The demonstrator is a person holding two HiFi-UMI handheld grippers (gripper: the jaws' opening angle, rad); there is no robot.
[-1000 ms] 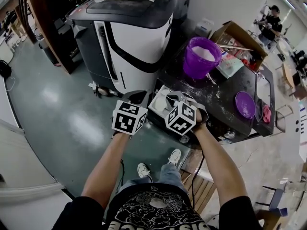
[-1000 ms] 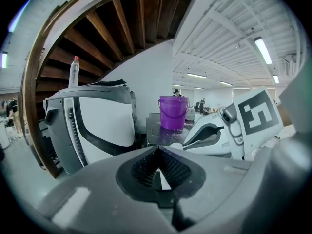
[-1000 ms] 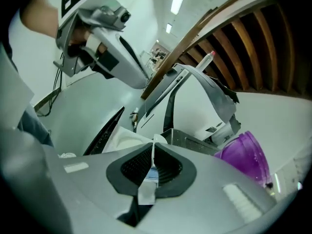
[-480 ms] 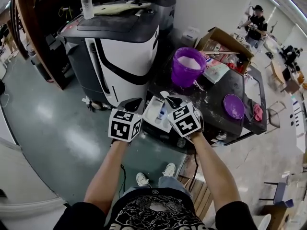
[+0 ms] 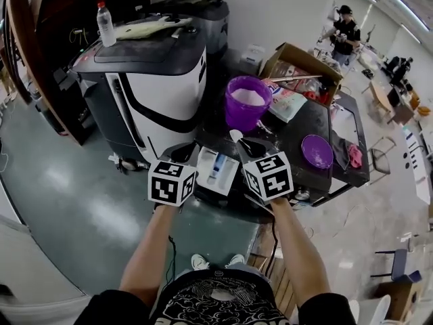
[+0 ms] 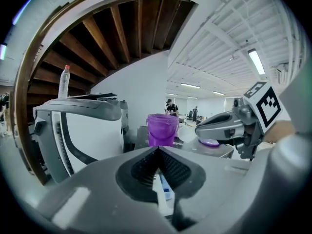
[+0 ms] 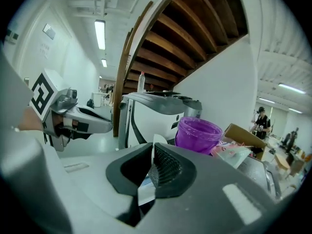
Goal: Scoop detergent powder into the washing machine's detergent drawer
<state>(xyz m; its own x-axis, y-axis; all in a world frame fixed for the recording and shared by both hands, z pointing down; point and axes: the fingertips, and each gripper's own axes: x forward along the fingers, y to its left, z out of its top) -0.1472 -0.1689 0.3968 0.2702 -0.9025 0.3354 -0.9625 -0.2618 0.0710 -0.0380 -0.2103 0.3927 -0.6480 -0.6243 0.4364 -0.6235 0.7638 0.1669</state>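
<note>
The purple bucket (image 5: 247,103) of white powder stands on the dark table (image 5: 298,124), to the right of the white and black washing machine (image 5: 155,80). A white detergent drawer (image 5: 218,169) with a blue insert lies at the table's near edge, between my two grippers. My right gripper (image 5: 247,144) is shut on the handle of a white scoop (image 5: 235,136), which points toward the bucket; the handle (image 7: 155,143) shows between its jaws. My left gripper (image 5: 181,151) hovers left of the drawer, jaws shut with nothing in them. The bucket (image 6: 162,129) lies straight ahead of it.
A plastic bottle (image 5: 105,24) stands on top of the washing machine. A purple lid (image 5: 316,151) and an open cardboard box (image 5: 298,59) sit on the table's right and far side. A person (image 5: 345,26) stands far back. Green floor (image 5: 81,195) lies to the left.
Both grippers have drawn a little apart, and the drawer now shows between them. The scoop stays in the right gripper. The head view has shifted, so everything sits lower and further left.
</note>
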